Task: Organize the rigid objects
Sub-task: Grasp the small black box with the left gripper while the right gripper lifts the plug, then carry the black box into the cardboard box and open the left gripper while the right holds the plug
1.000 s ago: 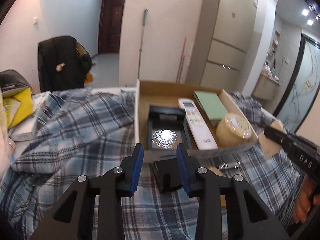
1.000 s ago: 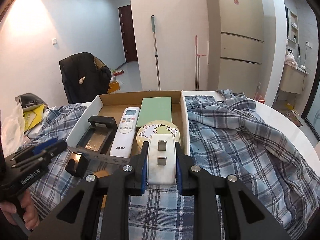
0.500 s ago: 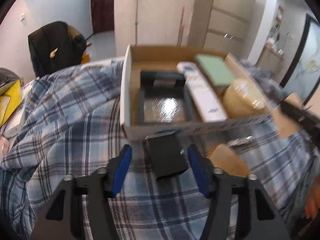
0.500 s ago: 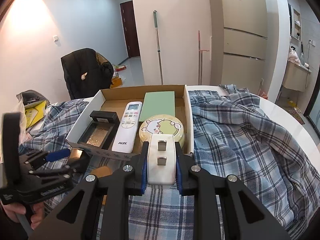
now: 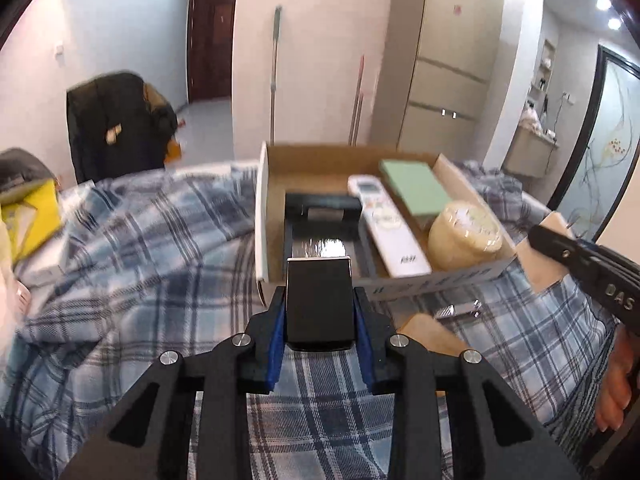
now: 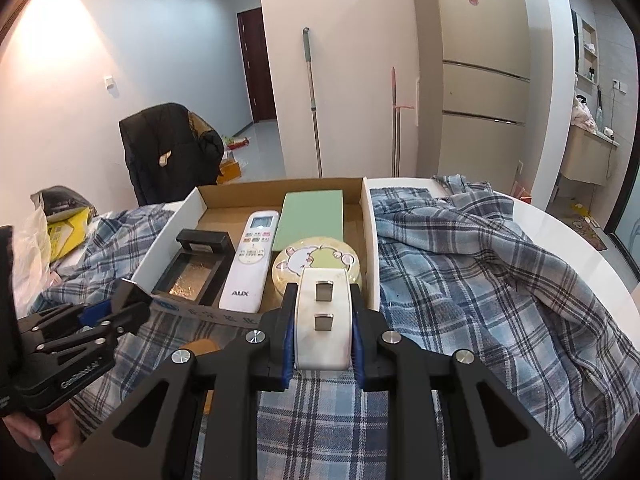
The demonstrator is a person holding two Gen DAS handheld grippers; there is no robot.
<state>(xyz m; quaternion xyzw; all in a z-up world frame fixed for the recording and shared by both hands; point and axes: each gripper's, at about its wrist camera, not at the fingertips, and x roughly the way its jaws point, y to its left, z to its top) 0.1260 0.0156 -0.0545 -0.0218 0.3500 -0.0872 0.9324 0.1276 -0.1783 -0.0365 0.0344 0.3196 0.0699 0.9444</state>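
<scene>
The shallow open cardboard box (image 6: 370, 240), resting on the blue plaid cloth (image 6: 480, 280) that covers the surface, already holds a black rectangular tray (image 6: 196, 268) at its left side, a white remote control (image 6: 252, 260), a flat green pad (image 6: 312, 216) toward the far edge and a round yellow tin (image 6: 320, 260) at the near right corner. The left gripper (image 5: 320, 316) is pinching a black rectangular block (image 5: 319, 304) just short of the box's near wall. The right gripper (image 6: 323, 328) is pinching a white rounded plastic piece with two metal studs (image 6: 324, 320) just before the tin.

Hazards, judged from this position:
- Little free floor remains in the box; a lowered item may land on the tin or tray and tip or slide.
- The near wall may catch a low approach and shift the box on the cloth.
- Both grippers converge on the near edge and may collide.
</scene>
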